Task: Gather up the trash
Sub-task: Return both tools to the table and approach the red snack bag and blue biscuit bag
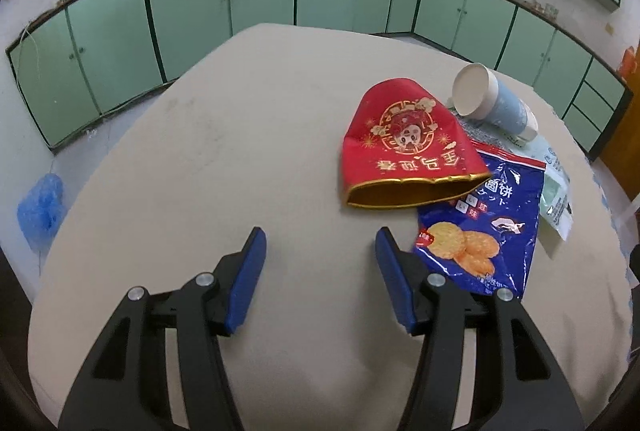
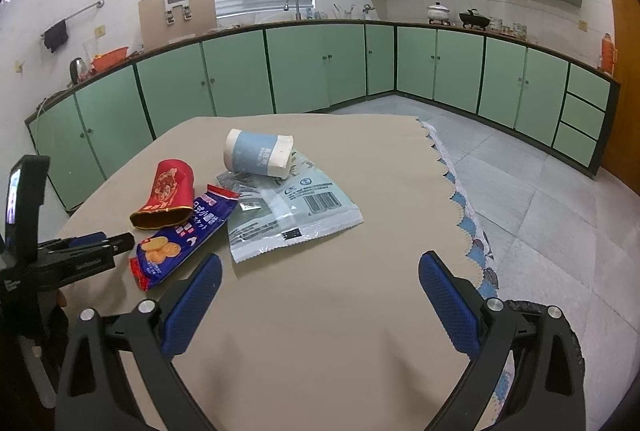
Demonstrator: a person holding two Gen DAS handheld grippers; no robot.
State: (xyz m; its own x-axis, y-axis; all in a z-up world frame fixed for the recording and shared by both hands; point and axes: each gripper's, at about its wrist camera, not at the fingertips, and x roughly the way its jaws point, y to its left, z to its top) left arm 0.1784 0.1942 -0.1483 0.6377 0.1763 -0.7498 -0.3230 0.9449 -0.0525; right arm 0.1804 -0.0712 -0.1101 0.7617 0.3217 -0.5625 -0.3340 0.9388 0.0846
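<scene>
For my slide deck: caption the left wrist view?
Open left gripper hovers before red cup, blue cracker bag and tipped paper cup.

Red pouch (image 1: 404,147), at 1 o'clock in the left wrist view: four gold Chinese characters, upside down, not legible with confidence. Blue cracker bag (image 1: 484,223), at 3 o'clock: white print reading "饼", with Japanese katakana "ケット" below. Pale wrapper (image 2: 296,211), centre of the right wrist view: a barcode, digits too small to read.
</scene>
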